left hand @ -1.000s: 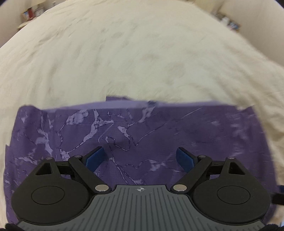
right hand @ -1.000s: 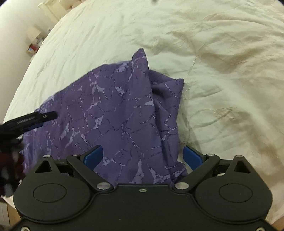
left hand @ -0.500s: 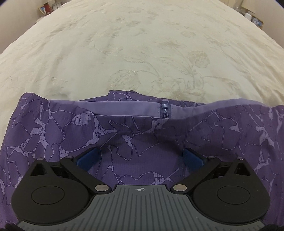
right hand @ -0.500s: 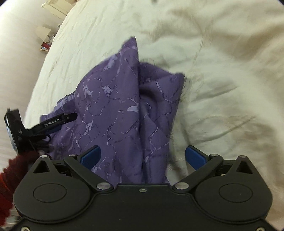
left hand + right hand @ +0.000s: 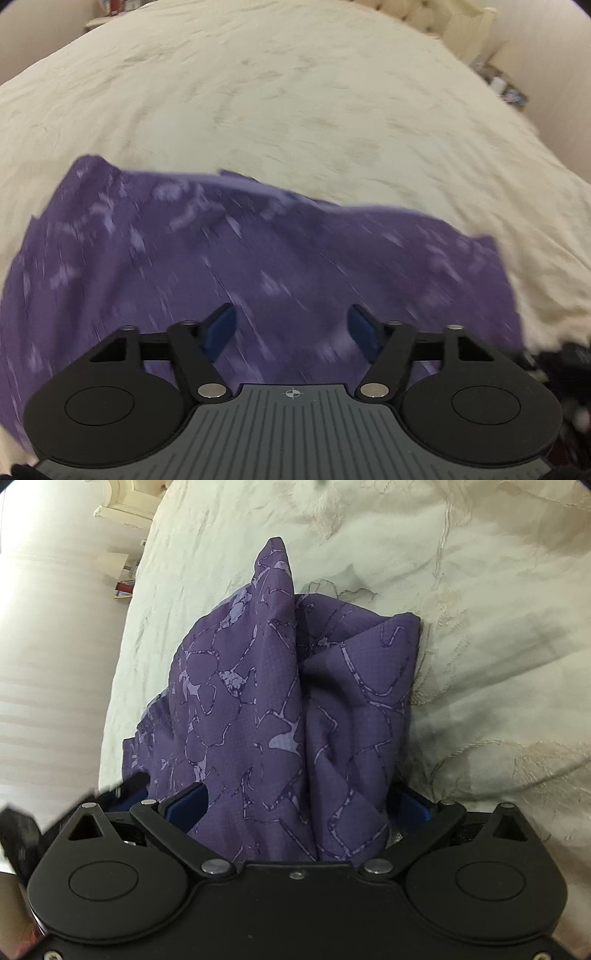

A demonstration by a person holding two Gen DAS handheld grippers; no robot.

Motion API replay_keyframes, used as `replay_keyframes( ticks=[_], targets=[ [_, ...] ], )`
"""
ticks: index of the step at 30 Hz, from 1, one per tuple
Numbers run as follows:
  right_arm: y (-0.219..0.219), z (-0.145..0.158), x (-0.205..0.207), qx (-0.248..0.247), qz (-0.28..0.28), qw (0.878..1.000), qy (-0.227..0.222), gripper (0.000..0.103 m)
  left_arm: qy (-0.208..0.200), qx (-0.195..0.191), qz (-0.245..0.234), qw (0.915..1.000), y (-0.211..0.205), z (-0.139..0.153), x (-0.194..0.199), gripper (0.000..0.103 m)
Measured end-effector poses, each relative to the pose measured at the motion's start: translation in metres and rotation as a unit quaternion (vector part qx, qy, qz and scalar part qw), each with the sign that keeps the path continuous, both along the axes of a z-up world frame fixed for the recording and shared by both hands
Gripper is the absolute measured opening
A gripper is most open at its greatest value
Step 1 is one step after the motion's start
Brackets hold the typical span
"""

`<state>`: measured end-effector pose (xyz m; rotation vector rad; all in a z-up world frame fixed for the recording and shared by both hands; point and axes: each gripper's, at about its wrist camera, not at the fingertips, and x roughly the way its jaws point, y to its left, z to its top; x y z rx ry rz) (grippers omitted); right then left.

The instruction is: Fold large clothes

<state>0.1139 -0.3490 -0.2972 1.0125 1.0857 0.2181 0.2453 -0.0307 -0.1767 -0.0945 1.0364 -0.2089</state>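
Right wrist: cream embroidered bedspread (image 5: 498, 635)

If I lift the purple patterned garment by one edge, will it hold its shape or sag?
The purple garment will likely sag: it already bunches in soft folds between the right gripper's open fingers. It looks thin, so probably light. On the smooth cream bedspread it may slide rather than stay.

Bed (image 5: 295, 92) covered by cream bedspread (image 5: 498, 646), embroidered with floral outlines, creased in places. Purple patterned garment (image 5: 258, 258) lying directly on bedspread near front edge, bunched and folded over itself (image 5: 277, 701). Remaining surface blurred in left wrist view.
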Motion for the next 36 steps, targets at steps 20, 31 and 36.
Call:
replay_keyframes(
  ticks=[20,31,36],
  targets=[
    [-0.021,-0.008,-0.013,0.081,0.03,0.996,-0.012,0.077,0.041,-0.044,-0.02,0.998,0.005,-0.041,-0.028,0.052],
    [-0.005,0.054,-0.023,-0.011,0.052,0.997,-0.062,0.029,0.02,-0.066,-0.053,0.9962,0.026,-0.015,-0.048,0.053],
    [0.01,0.085,-0.026,-0.04,0.03,0.997,-0.064,0.029,0.045,-0.049,-0.075,0.9949,0.047,-0.035,-0.054,0.053]
  ],
)
